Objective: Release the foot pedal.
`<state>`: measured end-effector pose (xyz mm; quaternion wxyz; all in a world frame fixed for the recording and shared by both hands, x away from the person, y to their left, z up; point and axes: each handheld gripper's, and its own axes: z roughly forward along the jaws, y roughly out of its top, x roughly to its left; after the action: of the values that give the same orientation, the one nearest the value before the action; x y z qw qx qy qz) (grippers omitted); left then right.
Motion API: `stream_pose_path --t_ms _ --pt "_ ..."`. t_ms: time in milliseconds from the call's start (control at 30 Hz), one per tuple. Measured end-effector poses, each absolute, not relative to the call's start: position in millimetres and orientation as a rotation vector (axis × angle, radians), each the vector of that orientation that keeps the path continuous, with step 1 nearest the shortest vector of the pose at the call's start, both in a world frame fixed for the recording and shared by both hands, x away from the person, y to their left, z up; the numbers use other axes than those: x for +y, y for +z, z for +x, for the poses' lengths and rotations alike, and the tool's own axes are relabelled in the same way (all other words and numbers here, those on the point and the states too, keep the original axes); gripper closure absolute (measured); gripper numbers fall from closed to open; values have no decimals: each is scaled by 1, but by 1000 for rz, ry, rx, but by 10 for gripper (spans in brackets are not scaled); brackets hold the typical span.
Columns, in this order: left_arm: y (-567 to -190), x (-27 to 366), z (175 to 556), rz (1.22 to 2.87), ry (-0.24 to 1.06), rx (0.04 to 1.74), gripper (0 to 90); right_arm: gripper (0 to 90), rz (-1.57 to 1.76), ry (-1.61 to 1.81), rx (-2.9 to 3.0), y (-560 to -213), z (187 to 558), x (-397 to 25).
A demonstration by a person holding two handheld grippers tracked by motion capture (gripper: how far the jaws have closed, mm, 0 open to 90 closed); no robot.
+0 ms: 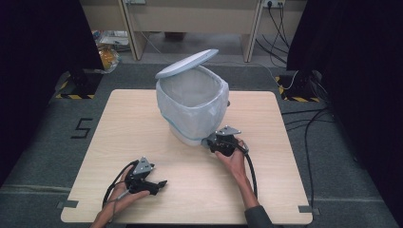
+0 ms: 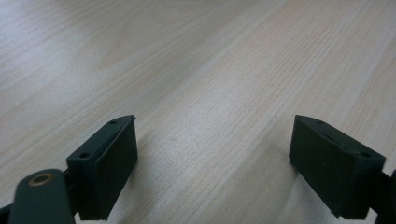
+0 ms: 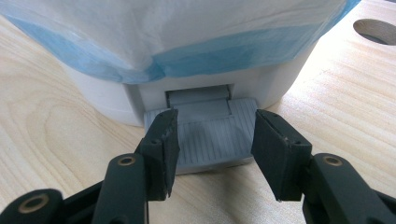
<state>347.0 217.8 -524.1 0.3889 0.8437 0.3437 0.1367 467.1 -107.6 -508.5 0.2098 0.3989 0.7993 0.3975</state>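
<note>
1. I am holding my right tool (image 3: 212, 149) over the grey pedal (image 3: 205, 140) at the foot of the pedal bin (image 1: 192, 109), in the middle of the high view. Its jaws are standing apart on either side of the pedal and gripping nothing. If I am pressing too near the pedal's front edge, I judge the tool may slide off and the lid (image 1: 187, 63) may drop shut.
2. The bin is looking light, so a slanted push could be shoving it across the worktop (image 1: 119, 128) or tipping it rather than working the pedal.
3. The liner bag (image 3: 187, 42) is hanging low, just above the pedal in the right gripper view; a jaw could be catching its blue hem and dragging the bag off the rim.
4. My left tool (image 2: 212, 163) is resting open and empty over bare worktop at lower left of the high view, well apart from the bin, so it is not steadying anything.
5. The bin is white, lined with a pale bag, and its lid is standing tilted up.
</note>
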Motion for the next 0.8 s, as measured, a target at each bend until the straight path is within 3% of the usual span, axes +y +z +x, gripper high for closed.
stream_pose_path --t_ms 100,800 --pt "-524 218 347 2146 348 874 144 404 1135 1084 2218 -507 467 -108" --pt "-524 218 347 2144 350 876 146 301 1197 1169 2138 -484 459 -133"
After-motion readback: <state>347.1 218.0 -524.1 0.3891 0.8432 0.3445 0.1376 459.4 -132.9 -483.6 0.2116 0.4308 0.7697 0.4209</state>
